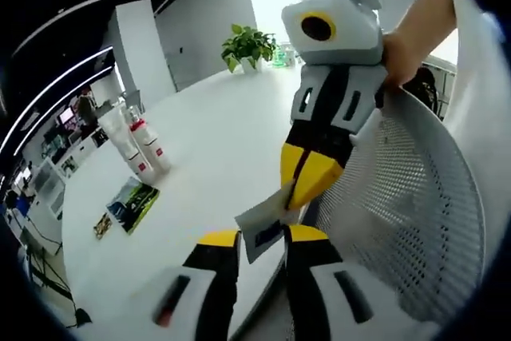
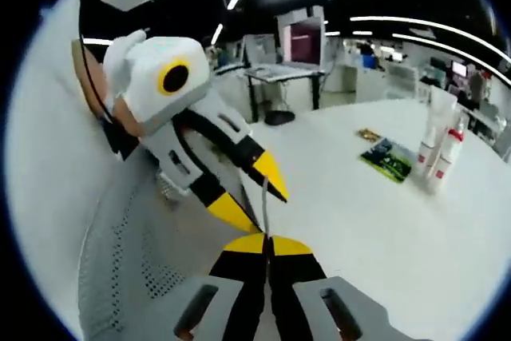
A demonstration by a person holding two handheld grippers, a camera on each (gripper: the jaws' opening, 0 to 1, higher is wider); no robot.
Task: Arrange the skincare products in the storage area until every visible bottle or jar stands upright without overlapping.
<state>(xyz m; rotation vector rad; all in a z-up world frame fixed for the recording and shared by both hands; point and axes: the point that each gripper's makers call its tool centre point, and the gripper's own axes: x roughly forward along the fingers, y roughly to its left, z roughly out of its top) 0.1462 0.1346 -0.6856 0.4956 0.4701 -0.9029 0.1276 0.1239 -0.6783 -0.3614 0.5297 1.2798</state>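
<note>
Two white skincare bottles (image 1: 148,145) with red tops stand upright side by side on the white table (image 1: 223,133), far from both grippers. The right gripper view has the bottles (image 2: 439,145) at the far right. My right gripper (image 2: 269,243) is shut on a small white card (image 2: 265,197), seen edge-on. In the left gripper view the right gripper (image 1: 302,189) reaches down from above, pinching the card (image 1: 257,233). My left gripper (image 1: 263,237) is open, its jaws on either side of the card. The left gripper (image 2: 251,193) comes in from the left, jaws spread around the card's edge.
A grey mesh chair back (image 1: 407,197) stands right beside the grippers at the table's edge. Printed leaflets (image 1: 132,204) lie flat near the bottles. A potted plant (image 1: 247,45) sits at the table's far end. A hand (image 1: 403,49) holds the right gripper.
</note>
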